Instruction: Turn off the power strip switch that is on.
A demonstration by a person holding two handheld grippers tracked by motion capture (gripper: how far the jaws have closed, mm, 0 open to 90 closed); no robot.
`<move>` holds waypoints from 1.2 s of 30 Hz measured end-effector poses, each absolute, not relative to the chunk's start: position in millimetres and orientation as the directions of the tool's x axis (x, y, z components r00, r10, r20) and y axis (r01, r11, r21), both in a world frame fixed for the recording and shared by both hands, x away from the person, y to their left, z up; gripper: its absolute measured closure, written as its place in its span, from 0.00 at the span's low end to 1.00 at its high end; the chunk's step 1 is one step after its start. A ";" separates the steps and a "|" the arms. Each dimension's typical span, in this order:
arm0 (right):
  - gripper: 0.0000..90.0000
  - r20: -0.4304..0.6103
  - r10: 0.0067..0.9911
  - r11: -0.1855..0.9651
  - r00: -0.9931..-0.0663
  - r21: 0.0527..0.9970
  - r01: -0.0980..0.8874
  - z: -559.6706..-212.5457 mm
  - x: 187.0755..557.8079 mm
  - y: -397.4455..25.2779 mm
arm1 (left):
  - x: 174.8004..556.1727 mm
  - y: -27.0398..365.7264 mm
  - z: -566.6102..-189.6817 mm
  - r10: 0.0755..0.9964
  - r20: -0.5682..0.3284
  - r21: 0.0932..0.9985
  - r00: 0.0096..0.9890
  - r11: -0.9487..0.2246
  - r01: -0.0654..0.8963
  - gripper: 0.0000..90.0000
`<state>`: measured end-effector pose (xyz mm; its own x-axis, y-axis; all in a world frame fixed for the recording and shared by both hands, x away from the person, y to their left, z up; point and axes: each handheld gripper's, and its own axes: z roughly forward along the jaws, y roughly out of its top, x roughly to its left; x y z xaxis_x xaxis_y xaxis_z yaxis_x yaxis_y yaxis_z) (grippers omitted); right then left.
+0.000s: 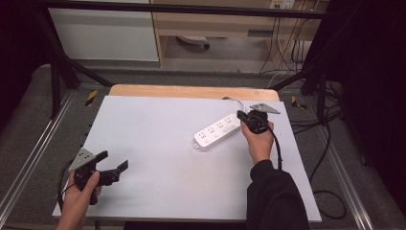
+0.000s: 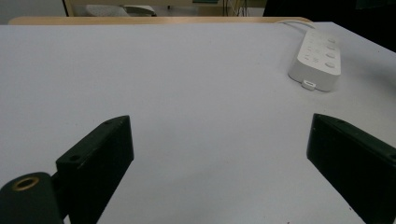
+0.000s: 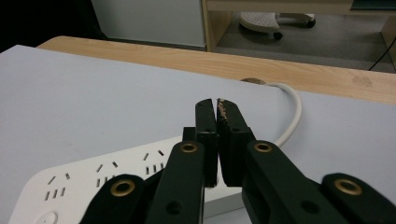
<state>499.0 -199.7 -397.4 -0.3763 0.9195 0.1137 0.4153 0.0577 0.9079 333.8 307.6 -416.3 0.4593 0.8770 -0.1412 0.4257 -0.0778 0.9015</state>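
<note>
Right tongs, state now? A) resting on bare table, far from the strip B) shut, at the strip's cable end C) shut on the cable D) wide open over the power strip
B: the right tongs have their jaws pressed together with nothing between, over the cable end of the power strip.

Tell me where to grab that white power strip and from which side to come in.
Grip the power strip across its narrow width, jaws on the two long side walls, coming from above. It lies flat on the table, so only its sides offer parallel faces. The cabled end by the right gripper is likely handiest; those jaws are shut and must open first. The left gripper is open but far off.
</note>
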 end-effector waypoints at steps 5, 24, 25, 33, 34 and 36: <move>1.00 0.106 0.917 0.073 -0.383 0.903 0.424 -401.1 500.4 -197.6 | 334.3 306.6 -417.0 0.878 -0.130 0.903 0.460 -0.087 0.422 0.08; 1.00 0.096 0.912 0.107 -0.399 0.882 0.458 -415.3 505.7 -190.9 | 335.2 306.2 -417.6 0.877 -0.131 0.902 0.461 -0.087 0.422 0.08; 1.00 0.095 0.912 0.109 -0.399 0.882 0.458 -415.6 505.6 -191.0 | 335.1 306.2 -417.8 0.878 -0.131 0.902 0.461 -0.088 0.423 0.08; 1.00 0.090 0.911 0.113 -0.402 0.884 0.454 -421.1 506.7 -190.6 | 335.2 305.5 -418.4 0.878 -0.127 0.899 0.462 -0.096 0.428 0.08; 1.00 0.092 0.911 0.111 -0.402 0.885 0.453 -421.7 506.8 -190.7 | 335.3 305.2 -418.5 0.878 -0.127 0.898 0.462 -0.095 0.429 0.08; 1.00 0.096 0.910 0.108 -0.403 0.885 0.453 -422.5 506.8 -190.5 | 335.4 304.9 -418.8 0.877 -0.126 0.898 0.463 -0.098 0.429 0.08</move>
